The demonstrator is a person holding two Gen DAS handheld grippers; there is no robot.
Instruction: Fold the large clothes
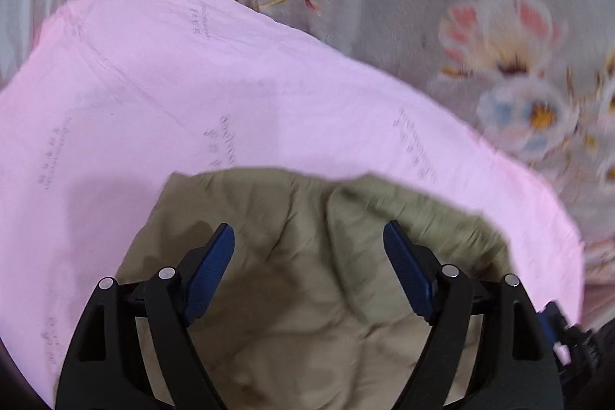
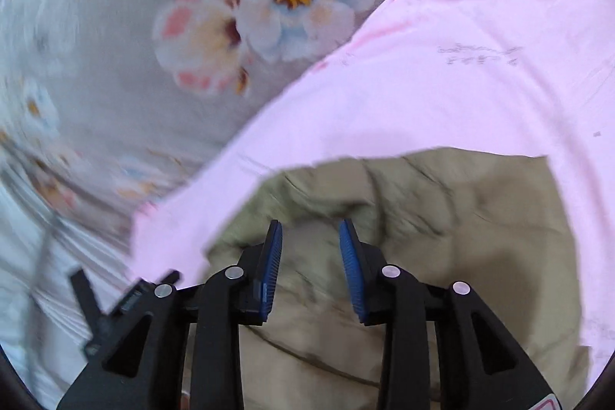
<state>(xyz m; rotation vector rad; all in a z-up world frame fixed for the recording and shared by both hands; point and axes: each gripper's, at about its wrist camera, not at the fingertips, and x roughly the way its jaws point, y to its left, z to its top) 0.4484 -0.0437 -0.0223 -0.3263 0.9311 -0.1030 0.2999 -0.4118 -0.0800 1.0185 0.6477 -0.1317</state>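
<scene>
An olive-khaki garment lies crumpled on a pink sheet. My left gripper hovers over it with its blue-padded jaws wide apart and nothing between them. In the right wrist view the same khaki garment lies on the pink sheet. My right gripper is above its left part, jaws partly apart with a clear gap and no cloth pinched between them.
A grey bedspread with large flower prints lies under and beyond the pink sheet; it also shows in the right wrist view. White folded fabric lies at the lower left of the right wrist view. Part of the other gripper shows there too.
</scene>
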